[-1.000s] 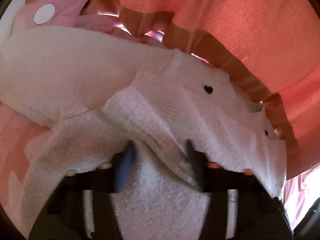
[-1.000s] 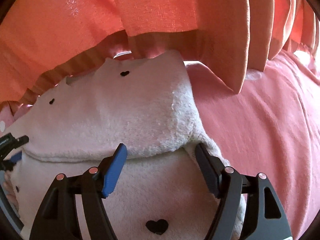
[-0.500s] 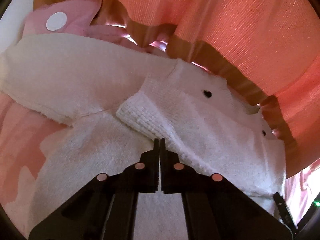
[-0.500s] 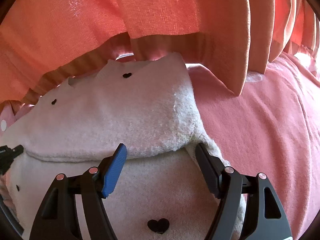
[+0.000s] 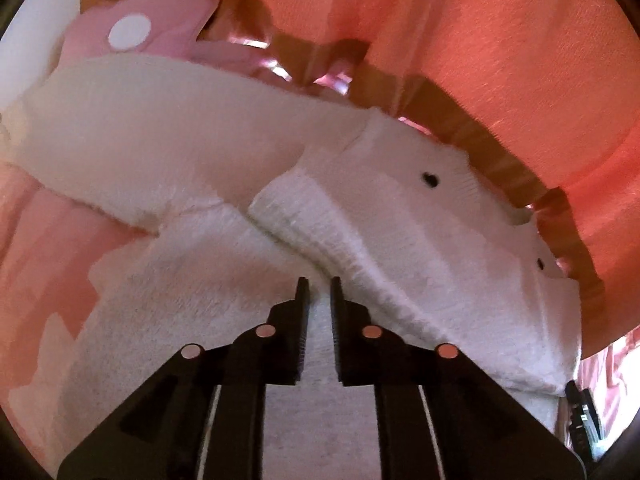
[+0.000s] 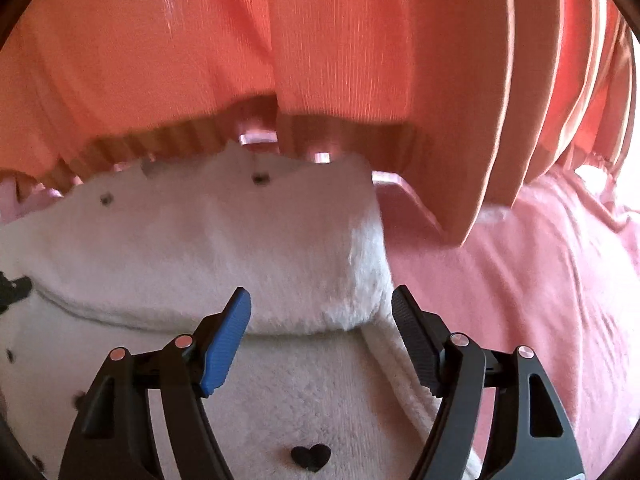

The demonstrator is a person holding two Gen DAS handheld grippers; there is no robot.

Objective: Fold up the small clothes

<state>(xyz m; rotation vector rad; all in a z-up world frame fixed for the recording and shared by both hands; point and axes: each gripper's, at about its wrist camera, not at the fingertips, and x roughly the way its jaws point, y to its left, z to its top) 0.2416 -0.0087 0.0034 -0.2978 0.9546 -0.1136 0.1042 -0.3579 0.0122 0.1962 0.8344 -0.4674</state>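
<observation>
While the white fleece garment (image 5: 192, 144) lies spread on the pink bedsheet (image 6: 520, 280), both grippers hang just above its near part. Seen from the left wrist, the left gripper (image 5: 319, 288) has its jaws nearly together, a narrow slit between them, with only flat fleece showing through the gap and nothing pinched. A folded flap of the garment with a ribbed edge (image 5: 304, 220) lies just beyond its tips, and a sleeve stretches off to the far left. A pink polka-dot cloth (image 5: 140, 36) sits beyond the sleeve at far left. Seen from the right wrist, the right gripper (image 6: 320, 300) is spread wide, one blue pad (image 6: 226, 344) on its left finger, a black ribbed one on the other, and it grasps nothing. The folded-over edge of the garment runs across just past its tips. Small black hearts (image 6: 311, 456) dot the fleece. An orange curtain (image 6: 320, 40) hangs along the far side, its hem close over the garment's far edge.
</observation>
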